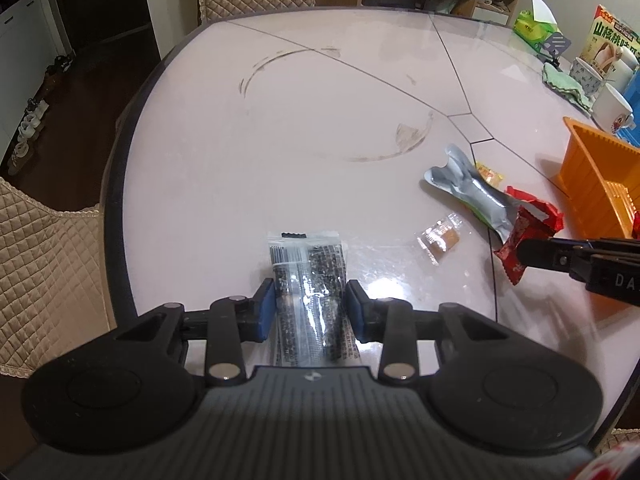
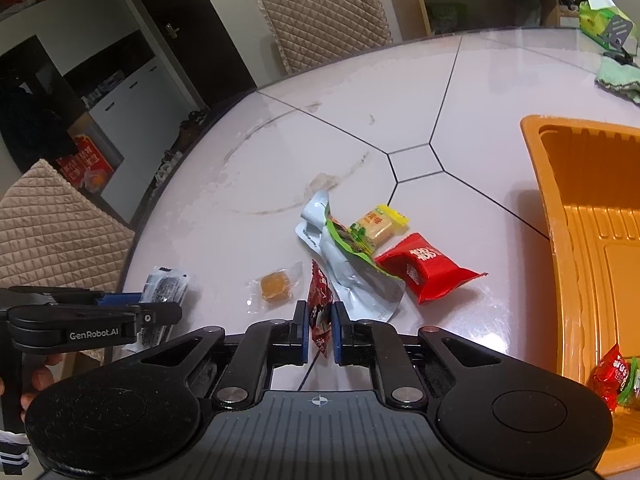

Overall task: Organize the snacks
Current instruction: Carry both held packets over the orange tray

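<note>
Dark packet (image 1: 306,280) between left fingers (image 1: 266,308); red packet (image 2: 320,316) between right fingers (image 2: 341,332)

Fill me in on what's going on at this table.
A person is sorting snacks into an orange tray. The right gripper is shut on a small dark red packet; the left gripper straddles a clear packet of dark seeds. Several snacks remain on the table; one lies in the tray.

Loose snack packets (image 2: 424,268) lie beside the orange tray (image 2: 568,216)
</note>
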`<state>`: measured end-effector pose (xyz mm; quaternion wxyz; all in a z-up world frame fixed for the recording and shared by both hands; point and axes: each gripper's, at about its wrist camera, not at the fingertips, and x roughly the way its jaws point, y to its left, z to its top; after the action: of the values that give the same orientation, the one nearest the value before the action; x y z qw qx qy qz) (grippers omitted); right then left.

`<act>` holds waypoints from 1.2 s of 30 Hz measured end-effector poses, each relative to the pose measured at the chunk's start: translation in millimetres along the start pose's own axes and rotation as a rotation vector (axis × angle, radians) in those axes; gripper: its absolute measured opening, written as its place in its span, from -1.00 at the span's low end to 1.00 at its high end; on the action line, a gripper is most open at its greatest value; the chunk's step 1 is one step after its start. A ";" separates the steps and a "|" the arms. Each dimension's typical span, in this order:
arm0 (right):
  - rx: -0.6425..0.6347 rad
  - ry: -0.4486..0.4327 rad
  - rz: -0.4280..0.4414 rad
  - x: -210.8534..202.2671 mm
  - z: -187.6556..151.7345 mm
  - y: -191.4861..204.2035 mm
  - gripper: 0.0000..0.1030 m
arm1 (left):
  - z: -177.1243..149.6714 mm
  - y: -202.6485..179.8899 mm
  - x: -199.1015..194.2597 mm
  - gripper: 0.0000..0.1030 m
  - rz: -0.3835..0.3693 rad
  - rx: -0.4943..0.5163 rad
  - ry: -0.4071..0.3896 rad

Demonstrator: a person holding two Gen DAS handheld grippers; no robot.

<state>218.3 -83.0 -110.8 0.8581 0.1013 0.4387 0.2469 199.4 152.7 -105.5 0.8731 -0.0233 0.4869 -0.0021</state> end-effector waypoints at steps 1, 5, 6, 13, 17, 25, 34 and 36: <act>-0.005 -0.001 0.005 -1.6 -0.3 1.4 -0.79 | -0.5 0.0 -2.8 -0.35 0.000 -0.002 -0.004; -0.014 -0.007 0.011 -8.2 -1.5 5.8 -0.79 | -2.8 -2.5 -13.7 -0.35 -0.003 -0.003 -0.018; -0.013 -0.009 0.013 -10.2 -2.2 6.5 -0.79 | -3.6 -3.4 -16.8 -0.35 -0.006 -0.004 -0.022; -0.016 -0.022 0.020 -26.3 -8.3 7.4 -0.79 | -9.5 -14.9 -36.7 -0.35 -0.022 -0.001 -0.050; -0.012 -0.032 0.025 -39.5 -14.2 5.7 -0.79 | -14.1 -25.5 -48.6 -0.35 -0.032 0.006 -0.063; 0.004 -0.051 0.030 -77.4 -28.5 -7.0 -0.79 | -23.5 -60.9 -72.5 -0.35 -0.074 0.038 -0.084; 0.026 -0.080 0.019 -129.7 -45.5 -33.9 -0.79 | -31.3 -116.4 -92.5 -0.35 -0.141 0.088 -0.102; 0.034 -0.088 0.012 -141.8 -49.7 -43.0 -0.79 | -32.1 -130.4 -94.9 -0.35 -0.157 0.102 -0.104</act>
<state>122.9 -194.7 -57.5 0.8732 0.1295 0.4040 0.2397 124.7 23.7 -36.1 0.8944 -0.0172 0.4370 -0.0942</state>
